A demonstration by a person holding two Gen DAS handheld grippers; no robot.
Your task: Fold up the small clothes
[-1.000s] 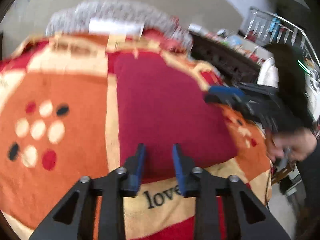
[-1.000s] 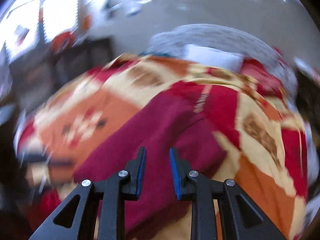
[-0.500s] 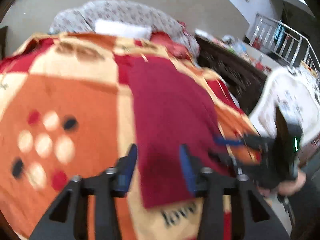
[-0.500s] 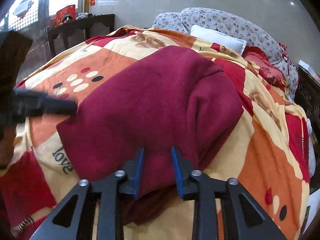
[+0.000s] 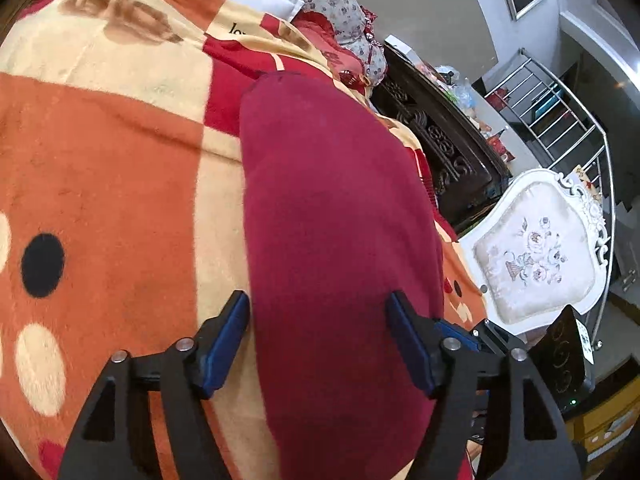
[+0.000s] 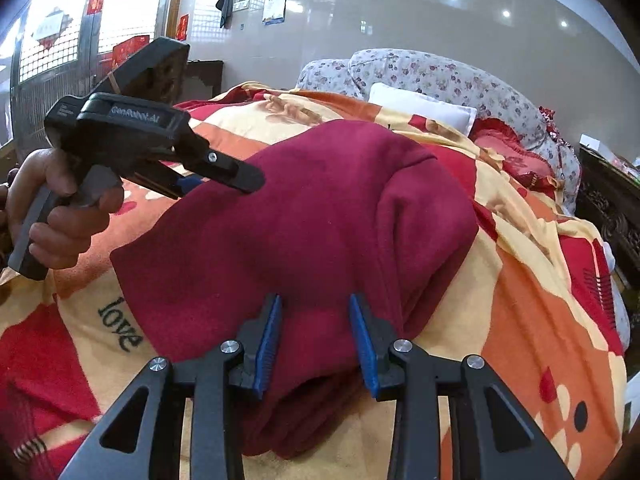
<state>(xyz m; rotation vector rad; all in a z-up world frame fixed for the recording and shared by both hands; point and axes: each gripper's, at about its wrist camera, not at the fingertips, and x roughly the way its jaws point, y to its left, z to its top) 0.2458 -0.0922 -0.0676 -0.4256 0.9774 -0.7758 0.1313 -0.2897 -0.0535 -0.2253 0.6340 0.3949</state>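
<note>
A dark red garment (image 5: 336,216) lies lengthwise on the patterned blanket (image 5: 100,160), its right side doubled over in a thick fold (image 6: 428,216). My left gripper (image 5: 318,312) hangs over the garment's near end. Its jaws are opening wide, with the cloth below and between them but not pinched. In the right wrist view a hand (image 6: 60,216) holds that left gripper (image 6: 224,178) over the garment's left edge. My right gripper (image 6: 315,308) sits low at the near edge of the fold. Its blue pads (image 6: 268,340) stand partly apart, with red cloth in the gap and no visible pinch.
The blanket covers a bed, with a white pillow (image 6: 424,110) and floral bedding (image 6: 440,76) at its head. Dark carved wooden furniture (image 5: 440,140), a white ornate chair (image 5: 536,256) and a metal stair railing (image 5: 560,108) stand past the bed's right side.
My left gripper has swung right over the garment and spread its jaws much wider. My right gripper has sunk toward the fold and opened slightly. The garment now lies narrower, one side folded over.
</note>
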